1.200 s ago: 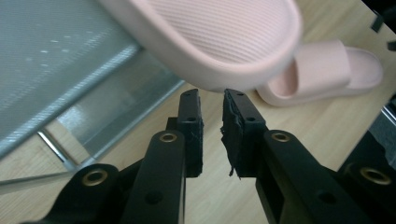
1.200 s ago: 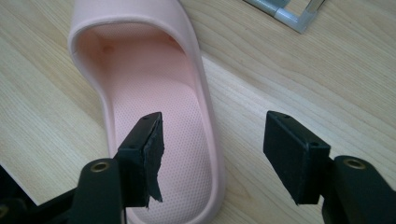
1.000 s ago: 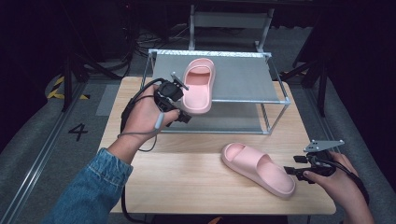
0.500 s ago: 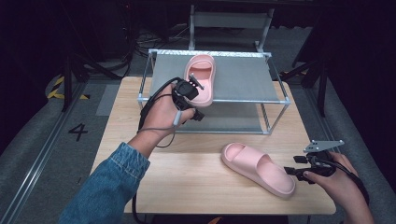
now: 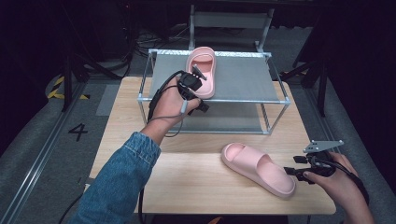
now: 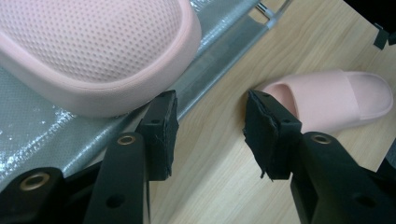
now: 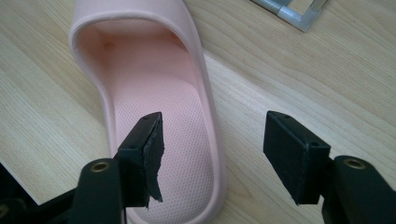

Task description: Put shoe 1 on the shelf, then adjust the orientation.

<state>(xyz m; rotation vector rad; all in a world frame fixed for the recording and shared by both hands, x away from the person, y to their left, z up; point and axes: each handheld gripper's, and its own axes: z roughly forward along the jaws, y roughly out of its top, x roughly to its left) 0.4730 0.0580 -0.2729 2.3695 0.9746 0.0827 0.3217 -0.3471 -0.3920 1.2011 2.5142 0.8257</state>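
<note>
Rack (image 5: 275,100): slipper (image 5: 201,70) on top shelf | our left gripper (image 5: 195,84) at its heel, jaws just opening (empty) | second slipper (image 5: 258,167) before rack | our right gripper (image 5: 299,173) agape.

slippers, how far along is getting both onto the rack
Done: one pink slipper lies on the rack's top shelf. The left gripper has just been opening its jaws, nothing between them, beside that slipper's heel. In hand: the right gripper, open, its jaws straddling one side wall at the heel of the second slipper on the table. Left: grasp it and shelve it.
</note>
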